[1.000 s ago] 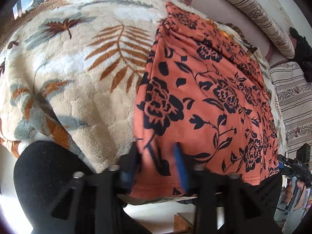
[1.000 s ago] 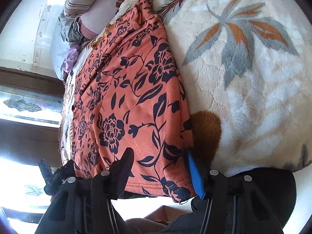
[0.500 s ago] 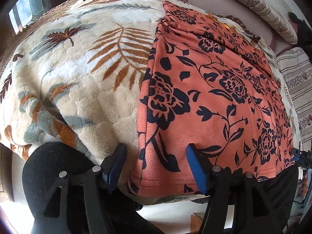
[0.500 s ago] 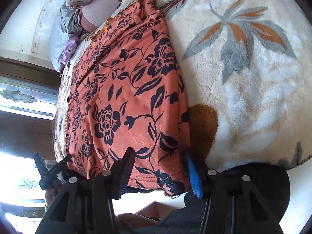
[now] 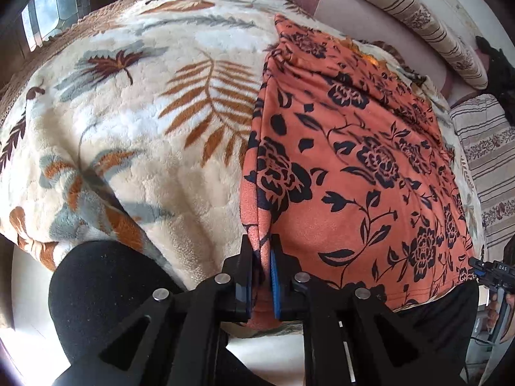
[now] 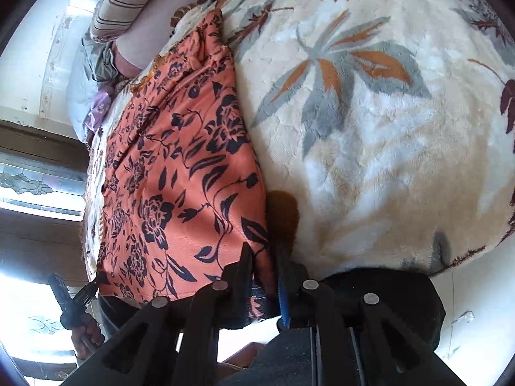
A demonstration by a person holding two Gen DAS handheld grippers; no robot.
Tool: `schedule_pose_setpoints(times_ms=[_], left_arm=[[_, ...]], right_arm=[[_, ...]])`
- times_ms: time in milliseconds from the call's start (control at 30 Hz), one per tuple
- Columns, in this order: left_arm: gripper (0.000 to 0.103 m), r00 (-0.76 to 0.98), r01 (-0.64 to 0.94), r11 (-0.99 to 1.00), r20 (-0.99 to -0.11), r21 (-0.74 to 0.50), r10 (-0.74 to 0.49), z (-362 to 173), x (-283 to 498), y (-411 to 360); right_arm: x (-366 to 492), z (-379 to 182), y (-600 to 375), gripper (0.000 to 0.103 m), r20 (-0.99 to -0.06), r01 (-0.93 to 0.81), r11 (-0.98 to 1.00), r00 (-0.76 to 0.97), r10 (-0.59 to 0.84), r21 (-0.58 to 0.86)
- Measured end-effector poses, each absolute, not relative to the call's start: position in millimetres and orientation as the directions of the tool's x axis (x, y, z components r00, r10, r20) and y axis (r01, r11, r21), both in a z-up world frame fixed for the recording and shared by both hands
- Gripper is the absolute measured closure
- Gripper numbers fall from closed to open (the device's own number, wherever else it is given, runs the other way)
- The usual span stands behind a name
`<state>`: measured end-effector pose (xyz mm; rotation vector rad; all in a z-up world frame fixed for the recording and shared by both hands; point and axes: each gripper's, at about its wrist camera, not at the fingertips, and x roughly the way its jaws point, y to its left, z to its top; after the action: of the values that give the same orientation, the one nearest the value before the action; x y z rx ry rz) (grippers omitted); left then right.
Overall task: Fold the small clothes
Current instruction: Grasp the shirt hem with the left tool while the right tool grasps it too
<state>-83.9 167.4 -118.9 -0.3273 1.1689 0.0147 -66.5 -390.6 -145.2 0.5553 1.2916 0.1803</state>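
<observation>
Since half a second ago both pairs of jaws, which then stood wide astride the near hem, have drawn in on the cloth. On the left gripper [image 5: 261,268] the jaws are closing, and its blue pads already pinch a raised ridge of the orange garment with black flower print [image 5: 354,160] at the near left corner. On the right gripper [image 6: 264,276] the jaws are closing too, with the garment's near right corner bunched between the black finger and the blue pad, which press on it. That garment lies spread flat and lengthwise on the cream plush blanket with orange and grey leaf pattern [image 5: 145,160], its far end reaching toward a striped beige bolster pillow [image 5: 418,19] at the head of the bed. Its near hem hangs just over the blanket's edge, beside the person's black-clad knee [image 5: 106,289]. In each wrist view the other gripper shows small at the hem's opposite corner.
</observation>
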Motion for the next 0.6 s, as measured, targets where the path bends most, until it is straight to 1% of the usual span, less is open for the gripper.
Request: schedule_pose_setpoints(times_ms=[33, 67, 100, 133, 200, 233, 267, 300, 333, 367, 433, 500, 567, 600], left_arm=[[0.081, 0.392, -0.189, 0.954, -0.908, -0.233, -0.144, -121.8, -85.1, 166.9], [0.074, 0.395, -0.197, 0.955, -0.909, -0.222, -0.130, -123.2, -86.3, 167.3], [0.057, 0.398, -0.202, 0.956, -0.910, -0.214, -0.120, -124.2, -86.7, 167.7], [0.052, 0.400, -0.201, 0.955, -0.908, -0.219, -0.125, -125.3, -86.4, 168.1], [0.052, 0.398, -0.191, 0.958, -0.909, -0.213, -0.123, -127.0, -85.2, 166.7], [0.052, 0.390, -0.182, 0.963, -0.913, -0.200, -0.116, -128.5, -83.7, 164.8], [0.052, 0.385, -0.171, 0.968, -0.917, -0.186, -0.108, -129.4, -82.7, 163.2], [0.065, 0.383, -0.168, 0.970, -0.918, -0.178, -0.103, -129.2, -81.9, 162.7], [0.097, 0.385, -0.164, 0.965, -0.914, -0.203, -0.127, -127.6, -80.4, 163.0], [0.098, 0.389, -0.158, 0.954, -0.904, -0.253, -0.176, -123.4, -80.4, 165.1], [0.098, 0.436, -0.158, 0.949, -0.881, -0.274, -0.182, -105.0, -83.9, 168.9], [0.098, 0.490, -0.145, 0.934, -0.844, -0.327, -0.219, -84.3, -87.4, 173.6], [0.097, 0.508, -0.144, 0.928, -0.831, -0.343, -0.228, -76.9, -86.3, 176.3], [0.097, 0.494, -0.145, 0.933, -0.841, -0.330, -0.220, -82.0, -83.4, 175.8]], right_arm=[[-67.9, -145.0, -388.2, 0.058, -0.860, 0.160, 0.863, 0.282, 0.426, 0.480], [-68.6, -143.6, -385.1, 0.035, -0.853, 0.142, 0.862, 0.291, 0.434, 0.487], [-69.1, -142.9, -382.2, 0.027, -0.849, 0.135, 0.861, 0.298, 0.437, 0.490], [-67.7, -143.7, -380.5, 0.025, -0.849, 0.134, 0.861, 0.298, 0.436, 0.490], [-63.5, -147.8, -377.8, 0.025, -0.852, 0.135, 0.862, 0.289, 0.438, 0.489], [-61.0, -149.7, -375.5, 0.027, -0.858, 0.128, 0.870, 0.285, 0.427, 0.476], [-59.3, -152.0, -373.9, 0.042, -0.869, 0.124, 0.881, 0.275, 0.411, 0.456], [-58.0, -154.7, -373.9, 0.057, -0.878, 0.129, 0.887, 0.260, 0.401, 0.443], [-57.3, -157.0, -377.2, 0.092, -0.871, 0.150, 0.871, 0.246, 0.426, 0.468], [-58.4, -155.0, -380.0, 0.095, -0.862, 0.155, 0.861, 0.251, 0.440, 0.484], [-63.6, -141.6, -383.2, 0.096, -0.820, 0.139, 0.825, 0.284, 0.496, 0.548], [-67.5, -124.3, -388.6, 0.096, -0.769, 0.133, 0.782, 0.340, 0.541, 0.609], [-68.0, -119.3, -394.2, 0.096, -0.738, 0.141, 0.752, 0.374, 0.562, 0.644], [-66.9, -124.4, -395.1, 0.096, -0.744, 0.149, 0.754, 0.369, 0.558, 0.640]])
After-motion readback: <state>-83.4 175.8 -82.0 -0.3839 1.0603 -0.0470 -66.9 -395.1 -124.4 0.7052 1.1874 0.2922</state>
